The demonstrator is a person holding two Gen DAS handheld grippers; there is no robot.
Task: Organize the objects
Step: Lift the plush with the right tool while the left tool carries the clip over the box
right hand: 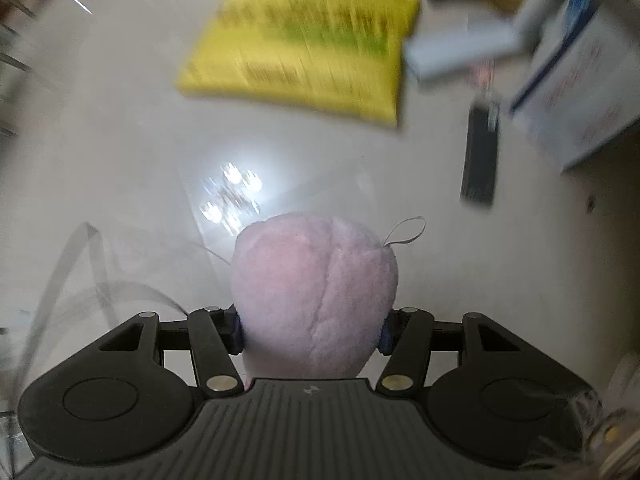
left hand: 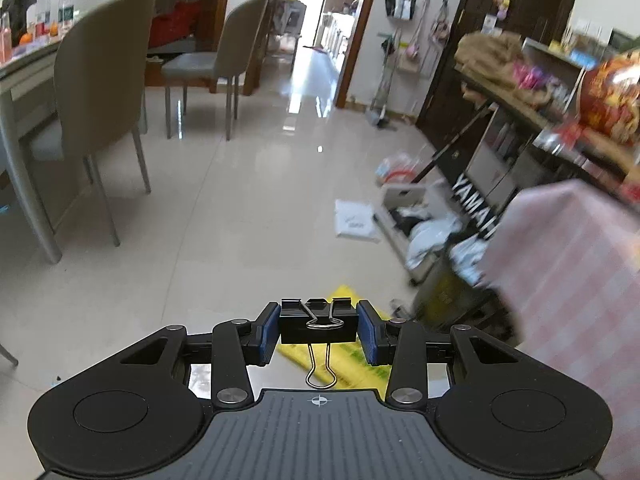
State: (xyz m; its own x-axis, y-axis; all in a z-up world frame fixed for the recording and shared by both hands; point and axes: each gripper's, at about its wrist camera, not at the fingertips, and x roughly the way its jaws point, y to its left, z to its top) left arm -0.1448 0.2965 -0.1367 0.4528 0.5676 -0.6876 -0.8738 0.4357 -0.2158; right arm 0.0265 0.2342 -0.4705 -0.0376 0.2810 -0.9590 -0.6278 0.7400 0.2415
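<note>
Jaws of left gripper [left hand: 318, 330] clamped on black metal binder clip [left hand: 318, 322], right gripper [right hand: 312, 330] squeezing fuzzy pink plush [right hand: 314, 292].

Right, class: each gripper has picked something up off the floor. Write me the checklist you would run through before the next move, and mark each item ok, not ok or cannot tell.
1. Left gripper clamps the binder clip squarely, a blue pad on each side: ok.
2. Clip's wire handle hangs free, caught on nothing: ok.
3. Right gripper jaws press into the pink plush on both sides: ok.
4. Plush clear of the floor: ok, though the view is blurred.
5. Plush's loop free of the jaws: ok.
6. Where each item should go: cannot tell; no bin or tray shows clearly.
</note>
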